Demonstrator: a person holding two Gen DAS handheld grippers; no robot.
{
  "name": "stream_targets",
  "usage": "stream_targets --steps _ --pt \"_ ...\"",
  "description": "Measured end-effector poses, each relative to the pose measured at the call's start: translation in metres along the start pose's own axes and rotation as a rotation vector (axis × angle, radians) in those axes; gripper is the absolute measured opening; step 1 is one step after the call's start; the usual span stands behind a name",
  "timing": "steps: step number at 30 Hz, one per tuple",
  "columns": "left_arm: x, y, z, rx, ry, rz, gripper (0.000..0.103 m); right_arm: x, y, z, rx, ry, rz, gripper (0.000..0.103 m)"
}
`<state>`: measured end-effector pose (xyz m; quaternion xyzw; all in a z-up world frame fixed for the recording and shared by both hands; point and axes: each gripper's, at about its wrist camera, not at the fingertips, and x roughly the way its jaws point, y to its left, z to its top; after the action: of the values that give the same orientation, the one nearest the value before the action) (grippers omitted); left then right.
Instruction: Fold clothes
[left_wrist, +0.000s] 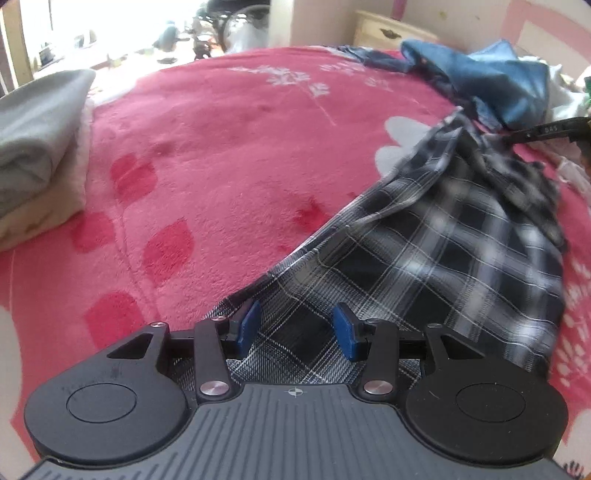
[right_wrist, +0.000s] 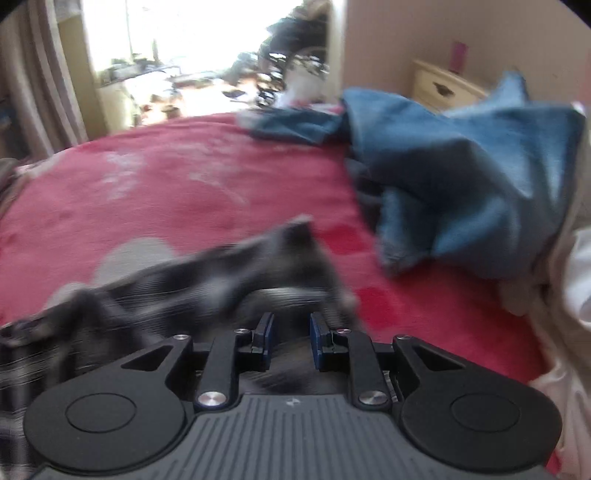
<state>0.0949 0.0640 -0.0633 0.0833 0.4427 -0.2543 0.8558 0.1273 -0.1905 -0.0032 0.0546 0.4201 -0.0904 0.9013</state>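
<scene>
The left gripper (left_wrist: 295, 330) stands half open over the plaid shirt (left_wrist: 424, 251), pads clear of it. The right gripper (right_wrist: 289, 341), jaws narrowly parted, grips nothing; blurred plaid lies beneath, blue garments (right_wrist: 461, 184) beyond.

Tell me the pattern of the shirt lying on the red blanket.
Black, grey and white plaid shirt; clearest in the left wrist view.

left gripper (left_wrist: 295, 330): black linkage, blue pads, silver screws, ribbed grey housing
right gripper (right_wrist: 288, 339): same build, crosshair mark
</scene>
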Motion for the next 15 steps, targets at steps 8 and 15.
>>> stream_targets --steps 8,15 --pt "-0.001 -0.005 0.000 -0.009 -0.009 0.033 0.045 0.043 -0.054 0.029 0.260 0.001 0.117 0.043" --pt "0.003 -0.010 0.002 -0.017 -0.004 0.058 0.048 0.089 -0.034 0.064 0.173 0.009 0.163 0.057"
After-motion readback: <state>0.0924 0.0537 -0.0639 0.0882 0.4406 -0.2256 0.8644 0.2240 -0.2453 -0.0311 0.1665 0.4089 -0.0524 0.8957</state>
